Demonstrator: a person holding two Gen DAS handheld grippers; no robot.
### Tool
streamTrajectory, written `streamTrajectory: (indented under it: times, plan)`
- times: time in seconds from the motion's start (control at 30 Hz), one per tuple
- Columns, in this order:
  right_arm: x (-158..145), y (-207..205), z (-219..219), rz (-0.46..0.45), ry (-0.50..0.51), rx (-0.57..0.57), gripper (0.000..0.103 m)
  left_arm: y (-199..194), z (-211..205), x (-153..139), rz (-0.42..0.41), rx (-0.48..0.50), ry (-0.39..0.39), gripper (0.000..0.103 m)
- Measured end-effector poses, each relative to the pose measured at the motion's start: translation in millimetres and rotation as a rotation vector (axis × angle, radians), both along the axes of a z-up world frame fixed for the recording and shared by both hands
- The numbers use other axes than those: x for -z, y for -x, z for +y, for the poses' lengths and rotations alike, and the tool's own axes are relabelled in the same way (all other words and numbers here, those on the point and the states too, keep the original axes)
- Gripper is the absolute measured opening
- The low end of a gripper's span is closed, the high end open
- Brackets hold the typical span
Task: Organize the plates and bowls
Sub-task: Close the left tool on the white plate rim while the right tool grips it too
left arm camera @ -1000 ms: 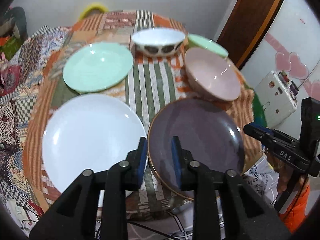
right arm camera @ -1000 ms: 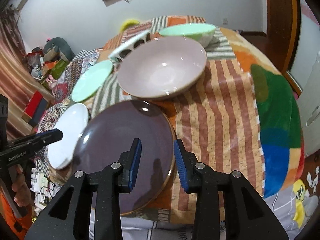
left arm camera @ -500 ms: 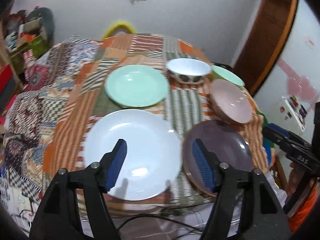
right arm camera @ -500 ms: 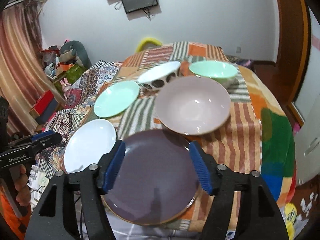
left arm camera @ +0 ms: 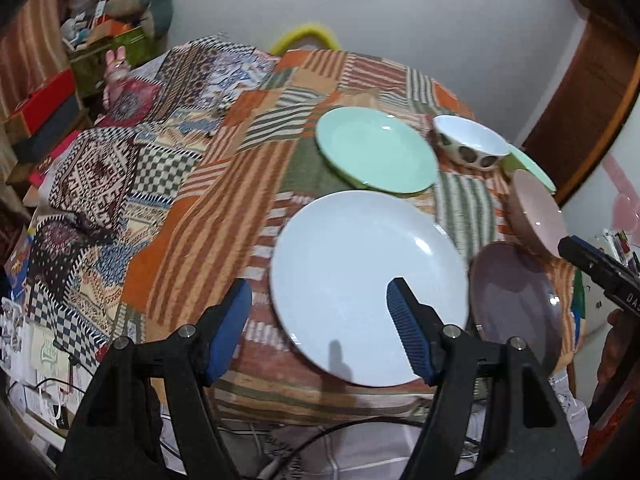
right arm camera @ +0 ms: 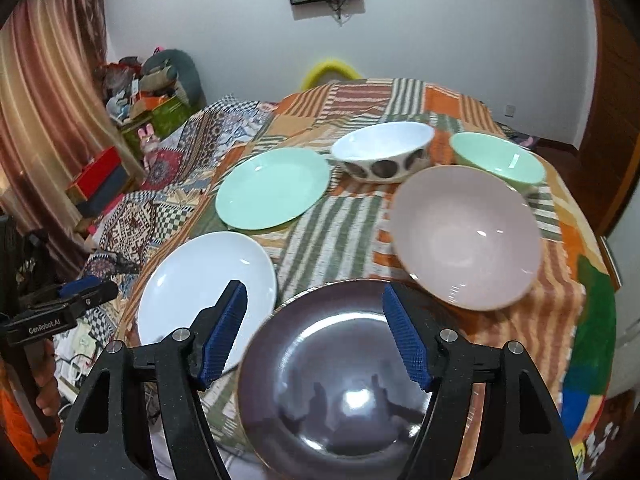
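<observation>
A white plate [left arm camera: 368, 288] lies at the table's near edge, a purple plate [left arm camera: 516, 304] to its right, a green plate [left arm camera: 376, 154] behind. A spotted white bowl [left arm camera: 468, 146], a pink bowl [left arm camera: 538, 212] and a green bowl [left arm camera: 532, 166] stand at the right. My left gripper [left arm camera: 320, 328] is open and empty above the white plate's near left rim. My right gripper [right arm camera: 316, 336] is open and empty above the purple plate [right arm camera: 340, 376]. The right wrist view also shows the white plate [right arm camera: 208, 284], green plate [right arm camera: 272, 188], spotted bowl [right arm camera: 384, 156], pink bowl [right arm camera: 466, 236] and green bowl [right arm camera: 498, 160].
The table [right arm camera: 560, 280] wears a patchwork cloth. A yellow chair back [right arm camera: 330, 70] stands beyond it. Boxes and toys [right arm camera: 156, 96] are piled at the left by a curtain. A wooden door [left arm camera: 588, 92] is at the right. Cables [left arm camera: 320, 440] hang under the near edge.
Both grippers have opened wide and pulled back and up from the purple plate. My left gripper has swung left over the white plate.
</observation>
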State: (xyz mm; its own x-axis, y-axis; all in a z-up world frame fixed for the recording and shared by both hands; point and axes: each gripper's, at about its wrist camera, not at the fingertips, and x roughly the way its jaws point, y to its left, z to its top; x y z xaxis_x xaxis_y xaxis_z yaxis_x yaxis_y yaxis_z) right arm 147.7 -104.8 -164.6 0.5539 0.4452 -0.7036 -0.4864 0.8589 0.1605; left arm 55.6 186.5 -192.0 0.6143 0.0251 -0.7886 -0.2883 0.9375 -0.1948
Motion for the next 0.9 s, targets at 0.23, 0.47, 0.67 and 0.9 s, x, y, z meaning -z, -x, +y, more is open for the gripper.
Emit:
streamTrajectory:
  times: [0.23, 0.47, 0.67, 0.9]
  plan:
    - [14, -11, 40, 0.020, 0.054, -0.068, 0.067, -3, 21, 27, 0.027, -0.013, 0.052, 0.070]
    - [38, -24, 73, 0.074, 0.106, -0.132, 0.067, -8, 30, 46, 0.040, 0.011, 0.104, 0.056]
    - [51, -39, 83, 0.147, 0.105, -0.148, 0.050, -12, 29, 57, 0.060, 0.040, 0.127, 0.038]
    - [62, -49, 87, 0.183, 0.146, -0.136, 0.038, -12, 29, 71, 0.078, 0.056, 0.189, 0.033]
